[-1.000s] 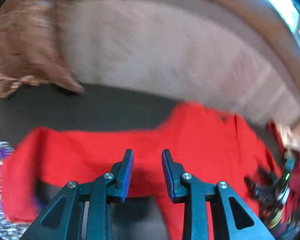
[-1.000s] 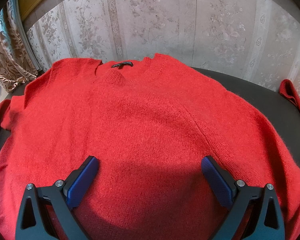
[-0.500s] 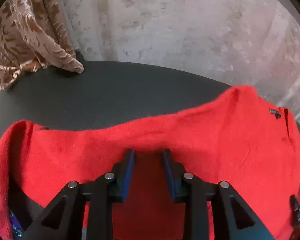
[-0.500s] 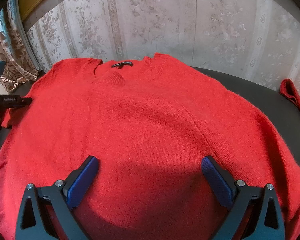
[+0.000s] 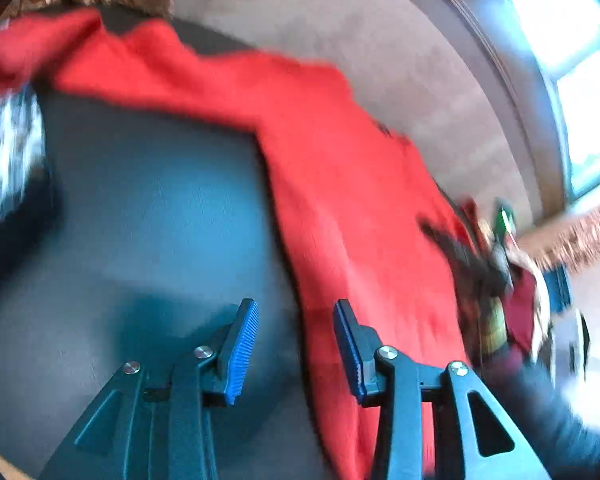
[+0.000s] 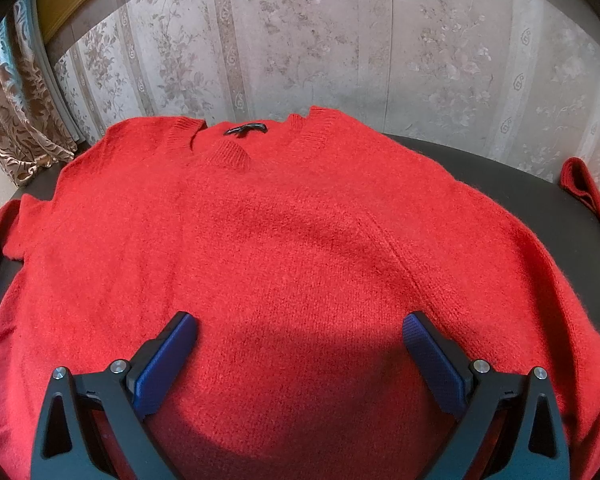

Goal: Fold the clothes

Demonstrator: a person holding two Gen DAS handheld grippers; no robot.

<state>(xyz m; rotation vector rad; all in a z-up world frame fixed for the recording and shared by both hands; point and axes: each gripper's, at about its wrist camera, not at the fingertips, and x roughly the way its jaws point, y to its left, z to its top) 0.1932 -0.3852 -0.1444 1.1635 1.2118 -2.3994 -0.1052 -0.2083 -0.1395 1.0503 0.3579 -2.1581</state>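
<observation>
A red knit sweater (image 6: 292, 240) lies flat, front up, on a dark round table (image 6: 572, 240), its neck with a black label (image 6: 245, 129) at the far side. My right gripper (image 6: 300, 344) is wide open and empty, low over the sweater's lower body. In the blurred left wrist view the sweater (image 5: 340, 184) runs from upper left to lower right. My left gripper (image 5: 294, 340) is open and empty over the sweater's left side edge, one finger above bare table (image 5: 160, 240), the other above the knit. The right gripper (image 5: 468, 256) shows blurred at the sweater's right.
A patterned wall (image 6: 340, 40) stands right behind the table. A brown curtain (image 6: 16, 120) hangs at the left. Another dark red cloth (image 6: 584, 188) lies at the table's right edge. A bright window (image 5: 572, 60) shows in the left wrist view.
My left gripper was at the left sleeve with its jaws nearly closed around the fabric; it has opened and swung away to the sweater's side edge. The right gripper has not moved.
</observation>
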